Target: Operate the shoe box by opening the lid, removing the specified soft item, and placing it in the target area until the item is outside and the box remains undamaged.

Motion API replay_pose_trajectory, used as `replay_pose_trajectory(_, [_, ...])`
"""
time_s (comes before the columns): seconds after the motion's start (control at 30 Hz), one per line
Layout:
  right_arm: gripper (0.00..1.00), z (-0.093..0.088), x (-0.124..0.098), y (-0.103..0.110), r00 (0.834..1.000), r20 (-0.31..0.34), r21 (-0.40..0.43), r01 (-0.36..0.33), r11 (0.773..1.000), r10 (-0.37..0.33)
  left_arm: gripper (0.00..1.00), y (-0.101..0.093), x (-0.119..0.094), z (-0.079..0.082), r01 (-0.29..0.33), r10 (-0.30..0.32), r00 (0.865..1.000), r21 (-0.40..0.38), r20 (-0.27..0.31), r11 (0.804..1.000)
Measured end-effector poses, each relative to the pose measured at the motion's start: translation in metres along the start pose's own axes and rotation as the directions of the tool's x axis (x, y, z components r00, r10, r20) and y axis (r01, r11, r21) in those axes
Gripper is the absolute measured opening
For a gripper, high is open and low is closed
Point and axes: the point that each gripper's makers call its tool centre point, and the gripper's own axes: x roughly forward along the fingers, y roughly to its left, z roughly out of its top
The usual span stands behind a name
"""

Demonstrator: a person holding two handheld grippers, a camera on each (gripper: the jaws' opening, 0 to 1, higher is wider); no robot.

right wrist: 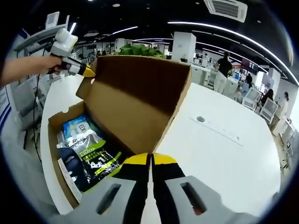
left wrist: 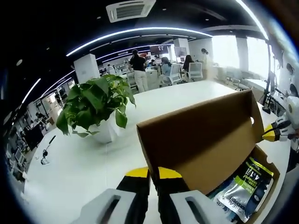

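Observation:
The brown cardboard shoe box [left wrist: 273,177] [right wrist: 55,122] lies on a white table with its lid [left wrist: 201,140] [right wrist: 135,98] lifted up on its hinge. My left gripper [left wrist: 154,173] is shut on one front corner of the lid; it also appears, held by a hand, as the left gripper [right wrist: 86,70] in the right gripper view. My right gripper [right wrist: 150,160] is shut on the other front corner and shows as the right gripper [left wrist: 275,131] at the far end of the lid. Inside the box lie soft foil pouches [left wrist: 245,186] [right wrist: 88,151], silver, green and blue.
A potted green plant [left wrist: 96,105] stands on the white table [left wrist: 84,163] [right wrist: 219,144] just beyond the lid. A small black object [left wrist: 45,154] lies near the table's far edge. Office chairs [left wrist: 194,71] and standing people [left wrist: 138,70] are behind the table.

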Motion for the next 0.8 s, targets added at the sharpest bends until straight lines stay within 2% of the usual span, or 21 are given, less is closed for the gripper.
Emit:
replay_pose_trajectory(0.13, [0.0, 0.0, 0.001, -0.002, 1.0, -0.003, -0.007, -0.001, 1.0, 0.001, 0.05, 0.001, 0.005, -0.001, 0.001, -0.001, 1.0, 0.01, -0.005, 1.0])
replay_pose_trajectory(0.57, [0.0, 0.001, 0.003, -0.004, 1.0, -0.022, -0.038, -0.011, 0.999, 0.011, 0.05, 0.001, 0.007, -0.015, 0.013, -0.014, 0.999, -0.032, -0.035, 0.999])
replay_pose_trajectory(0.8, [0.0, 0.001, 0.005, -0.005, 0.999, -0.033, -0.046, -0.014, 0.999, 0.013, 0.05, 0.0, 0.004, -0.029, 0.016, -0.019, 0.998, -0.067, -0.054, 0.998])
